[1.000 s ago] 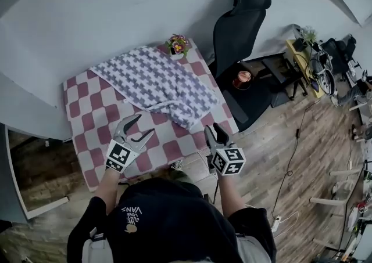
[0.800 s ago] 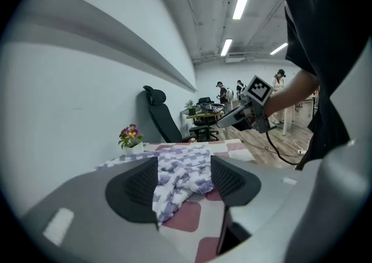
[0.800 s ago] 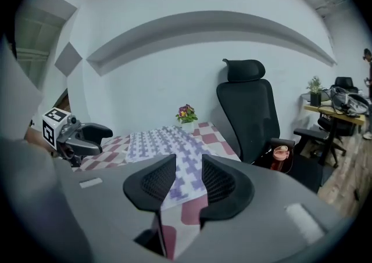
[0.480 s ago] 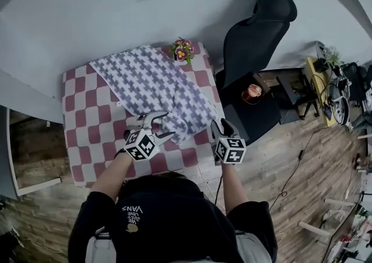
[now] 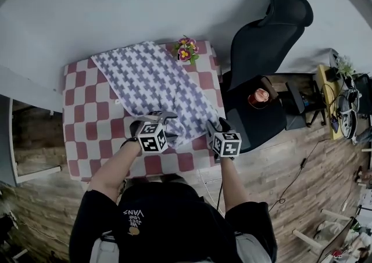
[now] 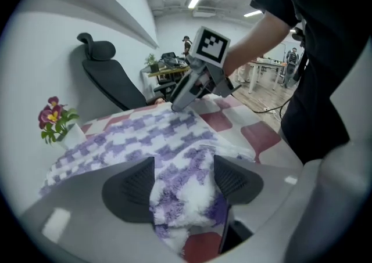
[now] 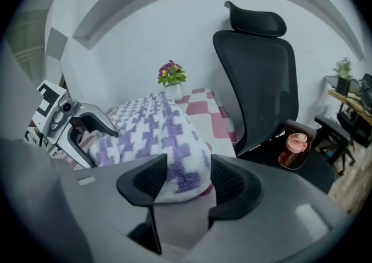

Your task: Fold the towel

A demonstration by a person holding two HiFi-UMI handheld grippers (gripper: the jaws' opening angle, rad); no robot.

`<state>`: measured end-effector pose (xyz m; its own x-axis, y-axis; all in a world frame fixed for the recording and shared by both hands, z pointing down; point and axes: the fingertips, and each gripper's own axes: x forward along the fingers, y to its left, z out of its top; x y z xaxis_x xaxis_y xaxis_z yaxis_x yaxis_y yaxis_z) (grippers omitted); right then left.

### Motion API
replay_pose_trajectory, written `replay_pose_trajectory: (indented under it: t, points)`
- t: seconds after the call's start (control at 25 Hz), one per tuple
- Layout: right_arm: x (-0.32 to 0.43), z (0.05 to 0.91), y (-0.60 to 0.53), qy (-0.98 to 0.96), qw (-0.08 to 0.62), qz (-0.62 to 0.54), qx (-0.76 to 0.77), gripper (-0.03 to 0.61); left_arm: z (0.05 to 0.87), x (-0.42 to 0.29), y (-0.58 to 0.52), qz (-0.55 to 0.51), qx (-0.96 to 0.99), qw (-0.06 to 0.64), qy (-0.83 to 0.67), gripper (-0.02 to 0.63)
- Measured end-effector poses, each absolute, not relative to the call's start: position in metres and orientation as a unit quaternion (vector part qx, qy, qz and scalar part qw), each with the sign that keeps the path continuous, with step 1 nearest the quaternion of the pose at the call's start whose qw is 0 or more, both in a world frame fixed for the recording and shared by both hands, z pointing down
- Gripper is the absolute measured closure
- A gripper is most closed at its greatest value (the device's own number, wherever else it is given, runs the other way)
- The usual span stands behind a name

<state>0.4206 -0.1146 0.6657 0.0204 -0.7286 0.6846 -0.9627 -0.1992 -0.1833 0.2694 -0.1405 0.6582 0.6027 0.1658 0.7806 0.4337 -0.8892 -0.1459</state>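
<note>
Near the counter's [image 5: 87,122] front edge, the left gripper [image 6: 183,177] and right gripper [image 7: 189,177] straddle the towel's [image 5: 154,76] bunched corners, jaws opening, neither clamped.

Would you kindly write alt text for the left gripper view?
The jaws of the left gripper are opening, with a bunched edge of the purple-and-white towel between them. The towel lies across a red-checked table, the right gripper at its far edge, a potted flower at left, a black chair behind.
</note>
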Motion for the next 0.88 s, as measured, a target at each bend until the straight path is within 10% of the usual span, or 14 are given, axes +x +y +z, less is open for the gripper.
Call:
replay_pose_trajectory:
  t: [0.24,0.4,0.48,0.88]
  points:
    - [0.412,0.671,-0.117,-0.613,0.220,0.324,0.686,0.353,0.672,0.260,-0.139,-0.452,-0.866,0.130,-0.168,0.336]
    - [0.407,0.674,-0.115,-0.620,0.237,0.327,0.673,0.461,0.664,0.254,-0.139,-0.439,-0.877,0.132,-0.146,0.499]
    - [0.402,0.671,-0.113,-0.625,0.220,0.338,0.669,0.541,0.654,0.248,-0.138,-0.415,-0.893,0.125,-0.123,0.525]
    - [0.390,0.592,-0.097,-0.628,0.089,0.307,0.709,0.555,0.561,0.177,-0.145,-0.255,-0.961,0.098,0.042,0.557]
